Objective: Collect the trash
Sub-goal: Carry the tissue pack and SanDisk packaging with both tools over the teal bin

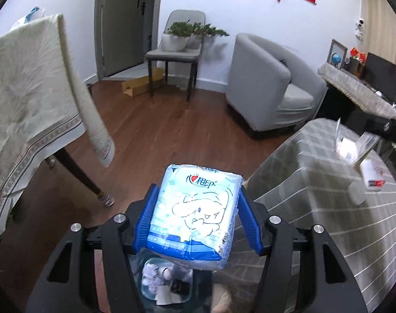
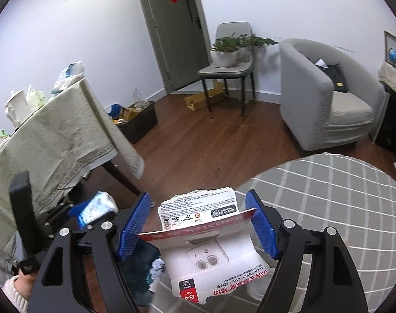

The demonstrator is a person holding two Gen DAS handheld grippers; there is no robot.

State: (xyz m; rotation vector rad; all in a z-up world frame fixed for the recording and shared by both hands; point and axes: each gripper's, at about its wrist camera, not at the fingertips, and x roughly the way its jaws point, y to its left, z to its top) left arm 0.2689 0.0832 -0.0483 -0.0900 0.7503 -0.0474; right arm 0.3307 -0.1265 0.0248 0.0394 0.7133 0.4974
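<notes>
My left gripper (image 1: 196, 214) is shut on a light blue tissue pack (image 1: 195, 214) with a cartoon print, held over a dark trash bin (image 1: 166, 284) that holds crumpled paper. My right gripper (image 2: 198, 224) is shut on a torn white and red memory card package (image 2: 205, 250), held above the edge of the round table. The left gripper with the tissue pack (image 2: 96, 208) also shows at the lower left of the right wrist view. The right gripper's package (image 1: 354, 148) shows at the right of the left wrist view.
A round table with a grey checked cloth (image 1: 315, 195) is at the right. A table with a beige cloth (image 2: 54, 140) is at the left. A grey armchair (image 2: 328, 99), a chair with potted plants (image 2: 229, 60) and a box of clutter (image 2: 138, 120) stand on the wood floor.
</notes>
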